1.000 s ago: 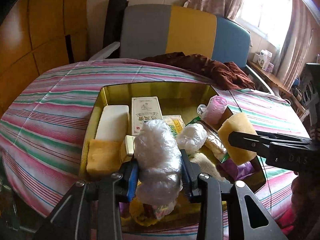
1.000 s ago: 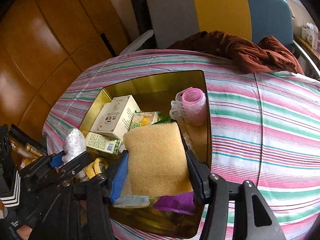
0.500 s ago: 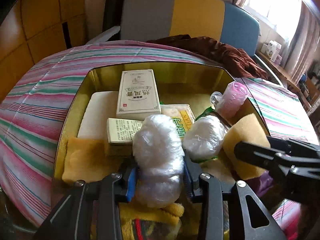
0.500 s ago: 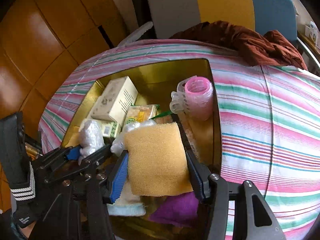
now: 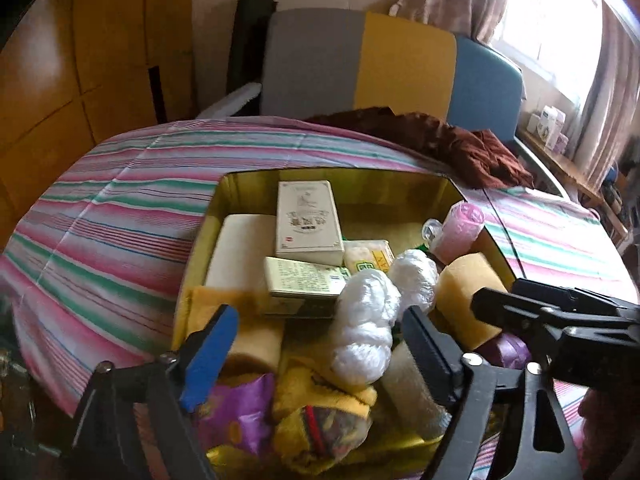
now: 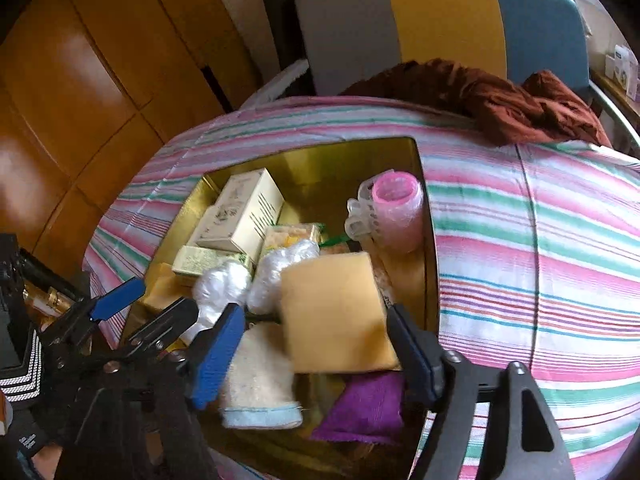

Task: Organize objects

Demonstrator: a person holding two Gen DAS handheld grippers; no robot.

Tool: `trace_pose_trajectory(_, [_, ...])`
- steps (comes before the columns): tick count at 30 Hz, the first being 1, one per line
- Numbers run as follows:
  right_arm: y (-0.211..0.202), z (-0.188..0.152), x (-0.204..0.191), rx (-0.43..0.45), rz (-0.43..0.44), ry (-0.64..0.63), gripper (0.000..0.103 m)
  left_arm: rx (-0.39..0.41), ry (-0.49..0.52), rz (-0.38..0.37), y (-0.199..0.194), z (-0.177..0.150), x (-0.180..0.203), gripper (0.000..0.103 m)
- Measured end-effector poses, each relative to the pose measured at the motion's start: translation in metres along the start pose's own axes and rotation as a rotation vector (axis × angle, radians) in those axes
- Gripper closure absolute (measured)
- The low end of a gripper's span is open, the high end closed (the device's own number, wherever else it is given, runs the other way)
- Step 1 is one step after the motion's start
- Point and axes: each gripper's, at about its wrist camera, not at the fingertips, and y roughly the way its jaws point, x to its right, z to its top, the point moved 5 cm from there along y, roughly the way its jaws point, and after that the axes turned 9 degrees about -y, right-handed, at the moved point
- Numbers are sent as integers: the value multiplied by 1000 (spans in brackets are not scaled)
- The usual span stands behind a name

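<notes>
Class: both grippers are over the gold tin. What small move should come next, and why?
Probably lift both grippers clear. The left gripper and right gripper are open; the white plastic bundle and yellow sponge look released among the items in the gold tin.

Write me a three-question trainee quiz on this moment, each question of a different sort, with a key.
1. True or false: the left gripper is shut on the white plastic bundle.
2. Where does the pink roller lie? A. in the gold tin, against its right wall; B. in a drawer; C. in a bucket.
3. Fill in: the crumpled cloth beyond the tin is ___ in colour.

Key: 1. False: its jaws stand wide apart, and the bundle lies among the things in the tin. 2. A. 3. Brown.
</notes>
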Motion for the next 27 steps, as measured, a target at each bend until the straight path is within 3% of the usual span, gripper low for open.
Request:
trace_pose_trajectory(10, [-38,-3,-15,68,-59,-40,26,75,-45,-9,-41,2,-15,1])
trace_pose_trajectory(17, [-49,-18,-36,101,-178,-126,26,155,-37,41,-78,5,-15,0])
trace_pose_trajectory(23, [-45,-31,-48,87,-171,-148,26,189,-30,109,-96,-1,-9,0])
trace_pose_trajectory(27, [-47,-35,-49,89,-168,-146,26,182,-7,104,-101,-7,-2,0])
